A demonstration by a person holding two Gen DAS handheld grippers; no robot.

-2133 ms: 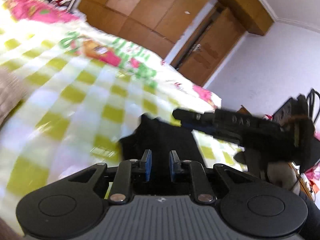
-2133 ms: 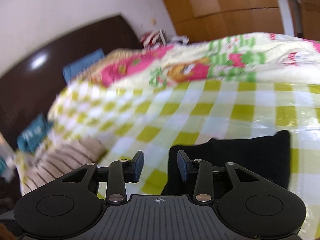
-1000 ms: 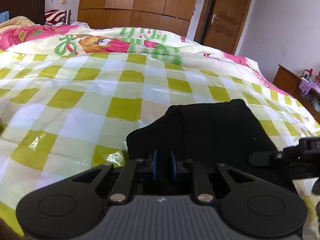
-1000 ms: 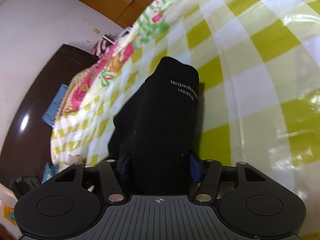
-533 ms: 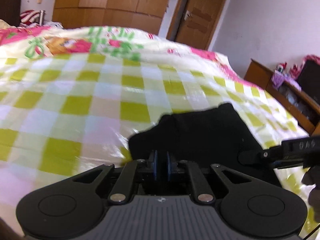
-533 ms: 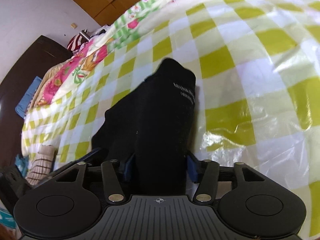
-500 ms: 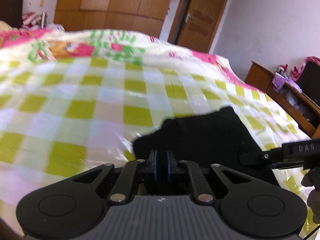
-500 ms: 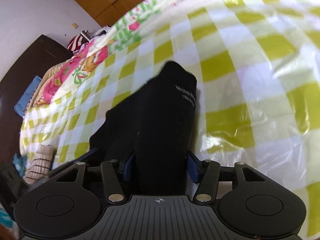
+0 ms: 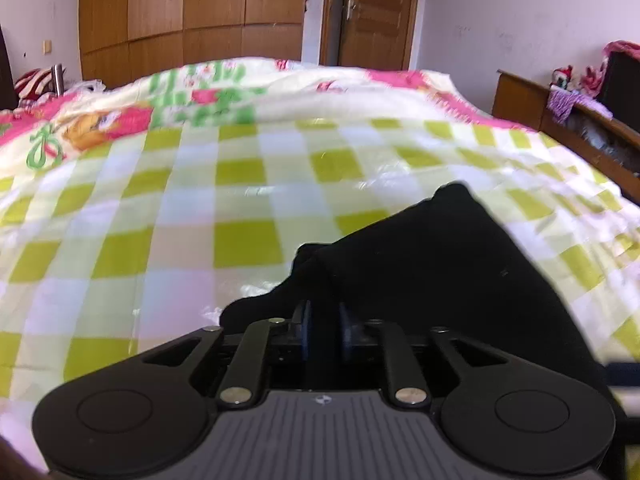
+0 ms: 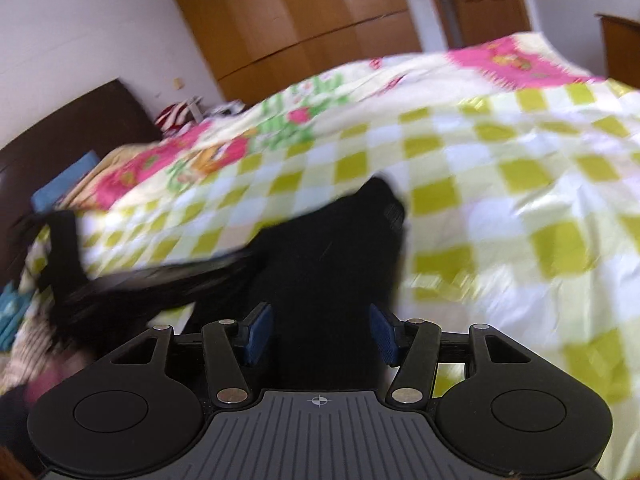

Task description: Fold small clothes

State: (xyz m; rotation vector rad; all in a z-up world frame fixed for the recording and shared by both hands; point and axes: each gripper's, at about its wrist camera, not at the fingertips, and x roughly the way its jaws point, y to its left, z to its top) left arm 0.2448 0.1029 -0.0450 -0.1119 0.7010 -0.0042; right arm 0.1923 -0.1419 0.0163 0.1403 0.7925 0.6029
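Black garment (image 9: 440, 264) bunched on checked sheet (image 9: 180, 240), L tongs (image 9: 323, 330) pinching it.

Ahead of the left gripper (image 9: 323, 330), which is black with blue pads, lies a plain black garment (image 9: 432, 272) on a sheet (image 9: 200, 216) checked in lime green, white and pale yellow (glossy in places). Beyond the sheet, a cream quilt (image 9: 224, 92) carries pink and green cartoon prints. Farther off stand an orange-brown wooden wardrobe (image 9: 188, 12) and door (image 9: 376, 12) against white walls. The right gripper (image 10: 320, 334) is black with blue pads too; to its left sits a dark brown headboard (image 10: 76, 128) with a blue patch below it.
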